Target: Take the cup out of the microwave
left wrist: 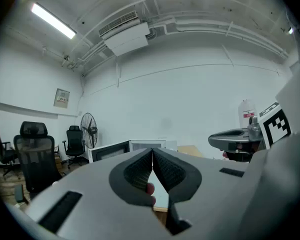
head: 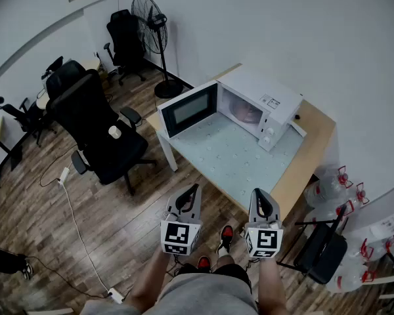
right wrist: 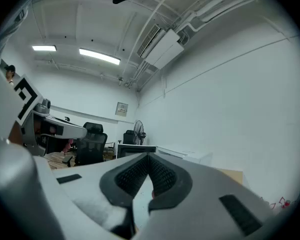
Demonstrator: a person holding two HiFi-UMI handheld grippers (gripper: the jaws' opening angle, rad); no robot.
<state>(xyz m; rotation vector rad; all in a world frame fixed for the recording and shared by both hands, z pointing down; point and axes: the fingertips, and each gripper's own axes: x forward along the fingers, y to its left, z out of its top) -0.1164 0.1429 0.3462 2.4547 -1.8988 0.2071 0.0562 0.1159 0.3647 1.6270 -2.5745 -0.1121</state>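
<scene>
Head view shows a table (head: pixel 224 157) set against the wall, with the microwave (head: pixel 259 92) placed at its far edge so that most of the tabletop is left bare in front of it, presumably as room to work. The microwave door (head: pixel 189 108) is swung fully open to the left, so the cavity is laid open to a reach from the front. A black office chair (head: pixel 95 120) is parked well apart from the table on the left.

Nearest the camera, the left gripper (head: pixel 194 189) and the right gripper (head: pixel 259 195) are held side by side, low and close to the body, well short of the table edge. No reach is judged to be under way. In the left gripper view the jaws of the left gripper (left wrist: pixel 152 151) are seen pressed together at the tips with nothing between them. The right gripper (right wrist: pixel 149 156) is likewise closed and empty in its own view (both point roughly level toward the microwave).

Inside the cavity only a pale round shape (head: pixel 244 112) is made out, and whether it is a cup or the turntable cannot be told. What looks like a small pale cup (head: pixel 114 132) is seen standing upright on the seat of the office chair, far from the microwave.
</scene>
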